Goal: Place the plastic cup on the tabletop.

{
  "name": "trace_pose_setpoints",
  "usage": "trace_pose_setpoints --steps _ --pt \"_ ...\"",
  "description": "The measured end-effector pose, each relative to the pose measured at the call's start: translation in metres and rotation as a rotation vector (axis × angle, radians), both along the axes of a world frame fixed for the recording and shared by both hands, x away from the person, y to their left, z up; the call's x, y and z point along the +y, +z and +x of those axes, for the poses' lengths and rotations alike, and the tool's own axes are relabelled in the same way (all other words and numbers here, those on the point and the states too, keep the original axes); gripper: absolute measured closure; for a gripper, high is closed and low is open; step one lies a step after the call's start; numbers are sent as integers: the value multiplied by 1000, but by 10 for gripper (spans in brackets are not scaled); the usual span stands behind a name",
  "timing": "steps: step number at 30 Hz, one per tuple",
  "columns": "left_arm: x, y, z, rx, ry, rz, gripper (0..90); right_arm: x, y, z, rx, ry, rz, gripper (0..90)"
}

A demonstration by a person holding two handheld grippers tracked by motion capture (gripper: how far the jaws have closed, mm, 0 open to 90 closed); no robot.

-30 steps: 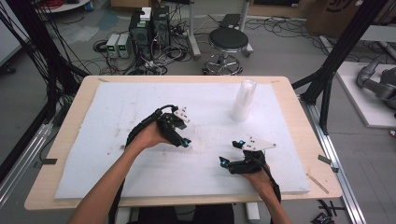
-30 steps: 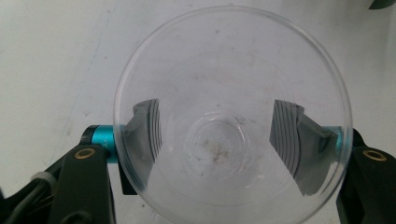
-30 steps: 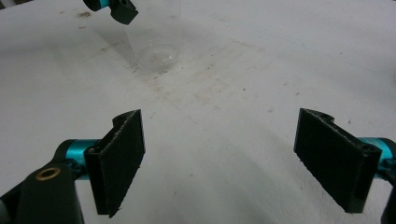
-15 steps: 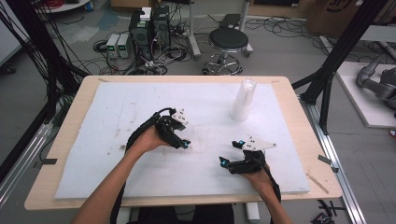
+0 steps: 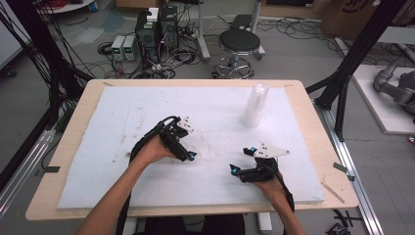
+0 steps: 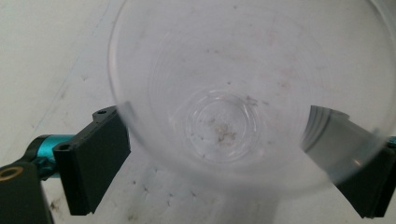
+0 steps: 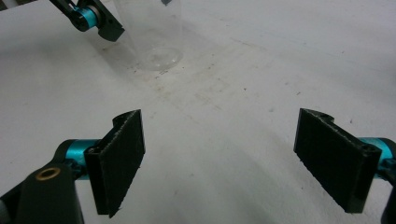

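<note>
The left hand-held gripper point(image 5: 188, 147) sits near the middle of the white foam sheet point(image 5: 122, 117) that covers the tabletop point(image 5: 78, 105). A clear plastic cup point(image 6: 243, 93) is between its jaws. In the left gripper view I look straight down into the cup's mouth: one black pad point(image 6: 93, 158) is just at the rim on one side, and the other pad point(image 6: 336, 140) shows through the cup wall on the far side. The jaws are closed in on the cup, though whether both pads actually press the wall I cannot tell for sure. In the right gripper view the same cup point(image 7: 154, 37) stands upright on the foam with its base down, a left jaw tip beside it.

The right hand-held gripper point(image 5: 242, 160) lies low over the foam toward the near right, well apart from the left one. Its jaws are spread wide with nothing between them, only bare foam with a few dark specks.

A stack of clear cups point(image 5: 255, 105) stands upright toward the far right of the foam, away from both hands. Beyond the tabletop there is a black stool point(image 5: 239, 44) on the floor, and computer boxes point(image 5: 156, 29) amid tangled cables.
</note>
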State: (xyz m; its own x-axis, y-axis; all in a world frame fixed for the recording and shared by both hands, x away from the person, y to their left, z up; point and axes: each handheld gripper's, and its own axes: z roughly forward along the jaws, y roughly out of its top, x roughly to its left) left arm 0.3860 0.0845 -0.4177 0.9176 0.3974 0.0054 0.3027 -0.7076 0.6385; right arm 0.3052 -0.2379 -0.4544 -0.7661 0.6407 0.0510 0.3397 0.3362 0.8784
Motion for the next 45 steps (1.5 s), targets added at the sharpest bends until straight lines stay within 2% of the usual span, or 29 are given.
trace_pose_setpoints --steps 1,3,8,10,11,13,17,23,28,31,33,37,40,45 --pt "3 1 -2 5 11 -1 73 0 0 0 4 -2 1 163" --pt "16 5 -10 -18 23 -60 73 0 0 0 6 -7 4 163" --pt "45 9 -29 -52 63 -128 73 -1 0 -1 -3 -17 10 162" --pt "61 8 -39 -70 93 -187 73 -1 0 -1 -1 -19 17 162" --pt "68 8 -44 -78 106 -200 73 -2 0 -1 2 -20 16 162" --pt "80 6 -52 -102 129 -227 73 -2 0 -1 -4 -23 18 162" --pt "104 -6 -71 -152 172 -331 73 -2 0 -2 -13 -18 23 162" --pt "127 -23 -94 -212 238 -417 73 -4 0 -3 -18 -19 42 162" --pt "139 -37 -103 -251 311 -465 73 -4 0 -3 -21 -25 45 162" --pt "143 -44 -105 -257 342 -495 73 -4 0 -4 -24 -28 44 162" --pt "145 -46 -105 -256 360 -500 73 -5 0 -3 -27 -27 43 162" --pt "149 -49 -107 -283 413 -535 73 -5 1 -5 -33 -31 51 162" --pt "149 -50 -108 -289 414 -541 73 -6 1 -6 -50 -22 57 162" --pt "149 -50 -110 -301 417 -543 73 -6 0 -6 -48 -18 60 162"
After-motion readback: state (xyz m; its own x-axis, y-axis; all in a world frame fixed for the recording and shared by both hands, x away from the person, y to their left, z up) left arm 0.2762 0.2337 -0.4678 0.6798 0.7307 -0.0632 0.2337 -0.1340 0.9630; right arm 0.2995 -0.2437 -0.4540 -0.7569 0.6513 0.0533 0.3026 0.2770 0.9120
